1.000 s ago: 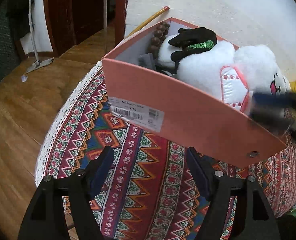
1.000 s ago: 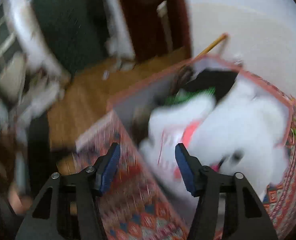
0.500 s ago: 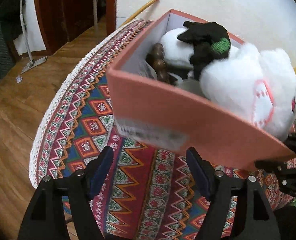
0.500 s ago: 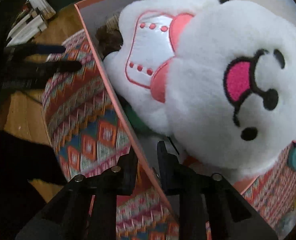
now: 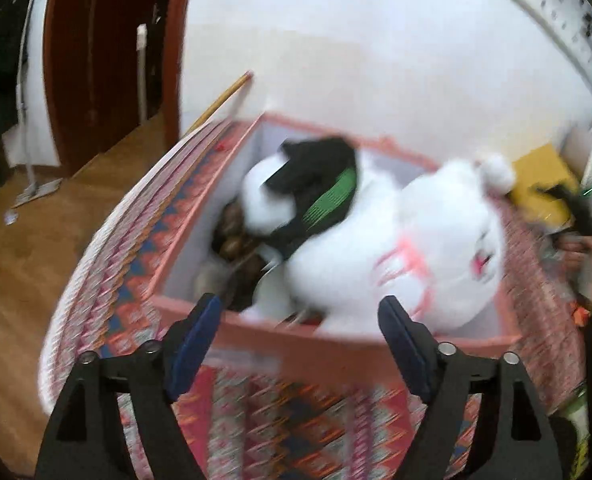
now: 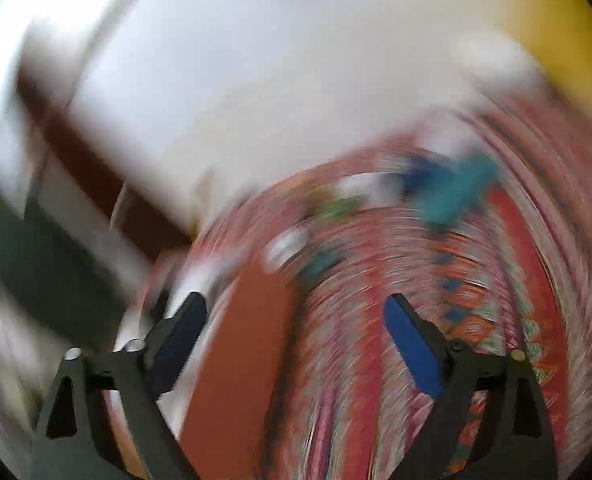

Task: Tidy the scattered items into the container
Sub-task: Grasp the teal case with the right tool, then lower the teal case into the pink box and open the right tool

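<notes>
A pink cardboard box sits on the patterned tablecloth. It holds a white plush toy, a black glove with a green band and brown beads. My left gripper is open and empty, just in front of the box's near wall. My right gripper is open and empty over the cloth; its view is heavily blurred, with a pink box wall between the fingers and blurred teal and blue items farther off.
The table's left edge drops to a wooden floor. A white wall stands behind the box. A yellow object and clutter lie at the right. A dark wooden door frame is at the back left.
My right gripper was shut on the box's wall and has opened and swung away fast. The left view has risen and looks down into the box.
</notes>
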Demonstrator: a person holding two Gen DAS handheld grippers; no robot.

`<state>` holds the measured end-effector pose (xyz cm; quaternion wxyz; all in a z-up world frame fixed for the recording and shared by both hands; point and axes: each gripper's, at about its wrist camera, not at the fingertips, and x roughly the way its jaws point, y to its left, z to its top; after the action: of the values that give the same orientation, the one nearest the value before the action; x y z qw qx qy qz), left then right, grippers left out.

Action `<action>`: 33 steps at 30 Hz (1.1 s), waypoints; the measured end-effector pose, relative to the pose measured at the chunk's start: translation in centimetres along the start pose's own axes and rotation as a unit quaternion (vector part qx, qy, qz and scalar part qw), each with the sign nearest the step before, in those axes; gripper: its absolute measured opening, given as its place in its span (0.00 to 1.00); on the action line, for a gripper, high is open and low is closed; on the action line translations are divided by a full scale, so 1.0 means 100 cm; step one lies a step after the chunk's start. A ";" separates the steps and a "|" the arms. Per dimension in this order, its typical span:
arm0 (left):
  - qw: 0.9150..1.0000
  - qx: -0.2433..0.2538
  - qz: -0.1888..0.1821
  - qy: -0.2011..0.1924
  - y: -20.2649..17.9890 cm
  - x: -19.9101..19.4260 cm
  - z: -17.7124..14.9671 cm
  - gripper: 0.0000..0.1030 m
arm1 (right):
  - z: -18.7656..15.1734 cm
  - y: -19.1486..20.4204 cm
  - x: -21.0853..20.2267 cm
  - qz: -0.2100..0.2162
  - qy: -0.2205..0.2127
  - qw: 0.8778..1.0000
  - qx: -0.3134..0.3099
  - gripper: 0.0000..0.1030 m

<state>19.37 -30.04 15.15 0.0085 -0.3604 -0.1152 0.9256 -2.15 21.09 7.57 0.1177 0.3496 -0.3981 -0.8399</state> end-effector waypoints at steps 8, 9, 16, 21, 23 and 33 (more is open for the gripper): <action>0.999 -0.006 0.017 -0.049 -0.002 0.011 0.018 0.81 | 0.063 -0.134 0.124 -0.009 -0.034 0.975 0.219 0.75; 0.998 -0.007 0.020 -0.052 0.000 0.011 0.018 0.81 | 0.067 -0.134 0.131 -0.009 -0.047 0.976 0.211 0.65; 0.997 0.010 0.049 -0.053 0.000 0.021 0.015 0.82 | 0.103 -0.104 0.168 -0.073 -0.046 0.988 0.127 0.42; 0.998 0.005 0.038 -0.043 -0.002 0.018 0.008 0.82 | 0.083 -0.087 0.119 -0.019 -0.030 0.993 0.113 0.36; 0.998 0.004 0.038 -0.044 0.000 0.012 0.004 0.82 | 0.071 -0.058 0.093 0.021 -0.024 0.996 0.077 0.36; 0.998 -0.040 0.018 -0.055 0.026 -0.021 -0.005 0.82 | -0.061 0.231 0.022 0.222 0.097 0.959 -0.150 0.36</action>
<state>21.45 -32.70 15.63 -0.0287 -0.3111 -0.1456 0.9387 -1.44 1.34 21.13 0.3902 0.3109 -0.3213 -0.8049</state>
